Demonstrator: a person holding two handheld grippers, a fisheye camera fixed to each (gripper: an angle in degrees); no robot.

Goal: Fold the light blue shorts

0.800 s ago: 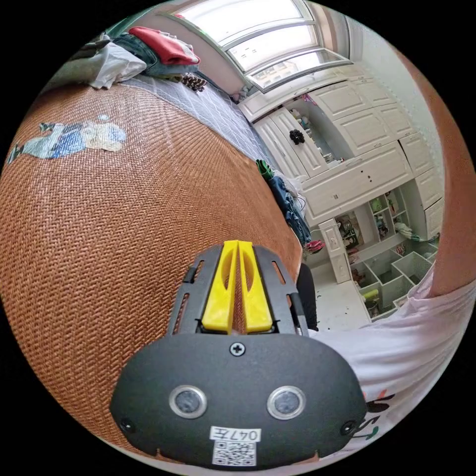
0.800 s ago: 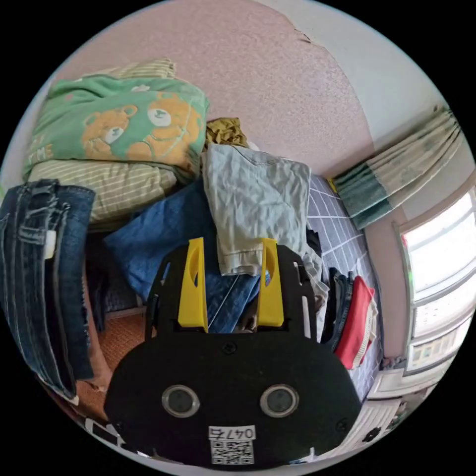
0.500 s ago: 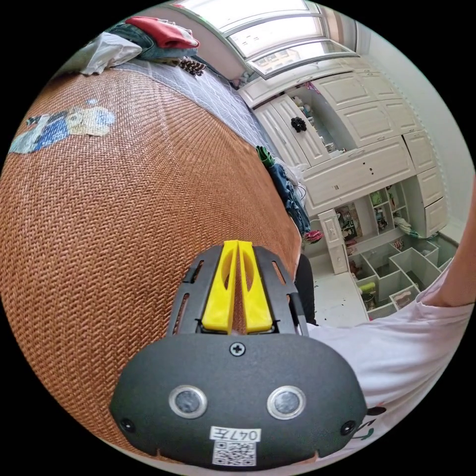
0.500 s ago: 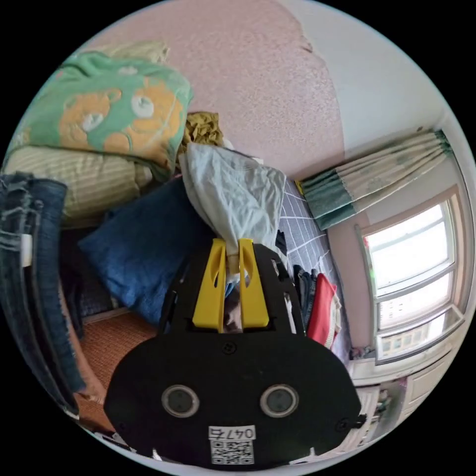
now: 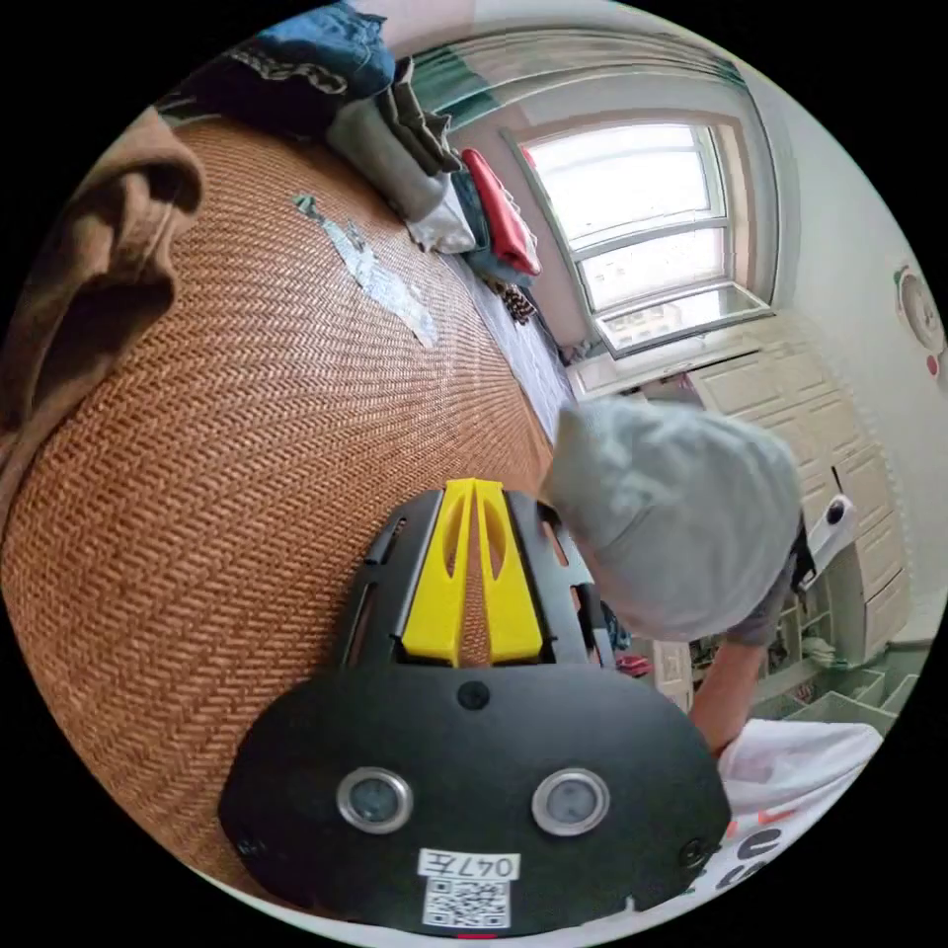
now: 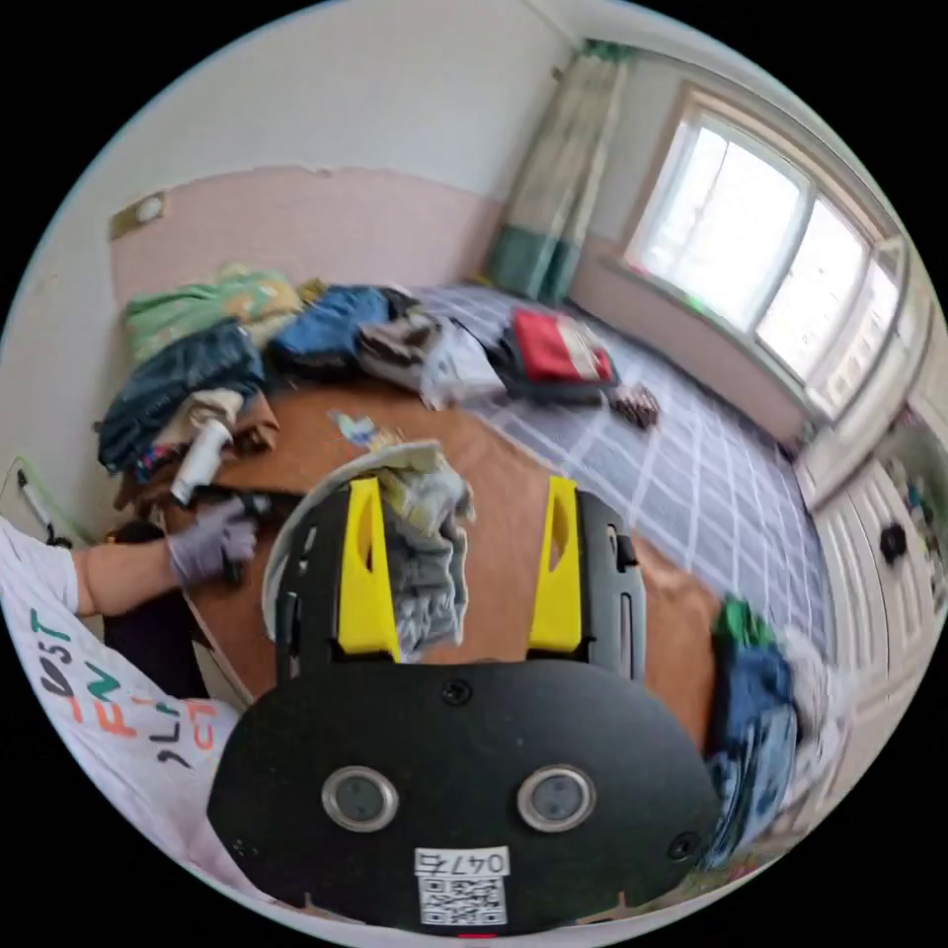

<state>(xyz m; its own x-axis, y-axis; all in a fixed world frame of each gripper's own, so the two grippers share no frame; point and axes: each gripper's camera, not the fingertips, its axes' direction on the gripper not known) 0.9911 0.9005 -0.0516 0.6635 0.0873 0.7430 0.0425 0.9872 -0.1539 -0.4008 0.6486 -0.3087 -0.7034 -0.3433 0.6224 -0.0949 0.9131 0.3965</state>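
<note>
In the right gripper view, the right gripper point(image 6: 462, 568) has its two yellow jaws spread wide apart, and the crumpled pale blue-grey shorts point(image 6: 427, 553) hang blurred between them, hard against the jaw on the view's left; whether that jaw still touches the cloth I cannot tell, but the pair no longer pinch it. Half a second ago those jaws were nearly together on the same fabric, so the garment looks to be let go above the orange-brown woven rattan mat point(image 6: 513, 474). In the left gripper view, the left gripper point(image 5: 474, 583) holds its yellow jaws closed with only a thin slit between, nothing in them, resting low over the mat, as it did in the earlier pictures. There the shorts point(image 5: 681, 513) show as a blurred pale bundle just beside the jaws, toward the view's right, so the left gripper is now the nearer one. The bundle is too bunched to give a long axis. Farther off lie the heap of folded clothes point(image 6: 326, 331), the red folded garment point(image 6: 553, 346) and the bright window point(image 6: 760, 267). The views have swung widely since the earlier pictures; that is camera motion.
</note>
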